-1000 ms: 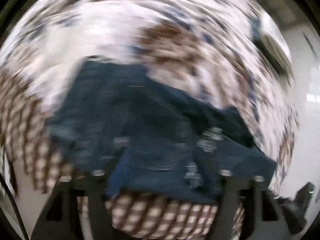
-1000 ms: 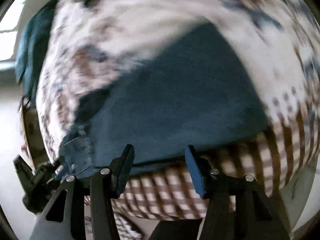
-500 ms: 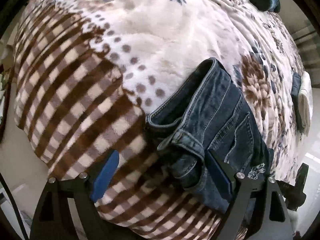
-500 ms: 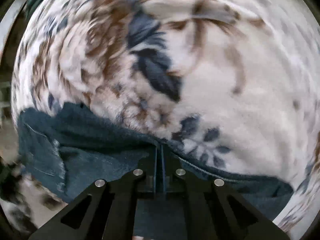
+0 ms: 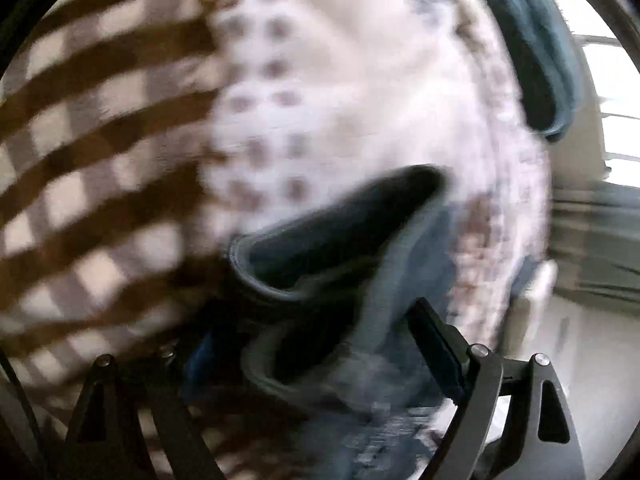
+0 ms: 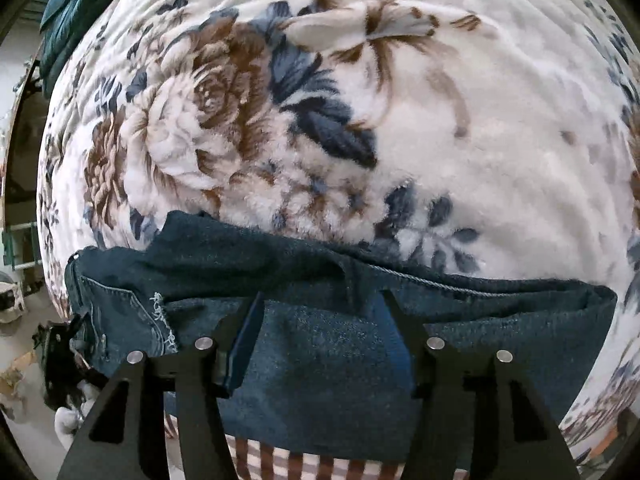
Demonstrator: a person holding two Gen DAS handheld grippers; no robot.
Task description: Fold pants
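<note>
Landmark: the pants, dark blue denim, lie on a bed under a plush blanket, floral across its middle and brown-checked along the near edge.
Left gripper: at the waistband end of the pants; jaws spread wide with bunched denim between them. The view is too smeared to tell whether the pads press the cloth, so I read it as not yet clamped.
Right gripper: over the leg part of the pants, to the right of the pocket; its jaws have just been opening and now stand apart, released, with flat denim lying between and below them.
Progress: the pants appear already doubled, one leg over the other, forming a long band across the blanket. The crosswise folds seem still to be done.
Look of the pants: heavy, stiffish jean cloth; stitched back pocket and a frayed pale patch towards the waist, a raised seam along the far edge, the waistband gaping open.
Beyond the pants: a teal cloth sits at the blanket's far corner.
</note>
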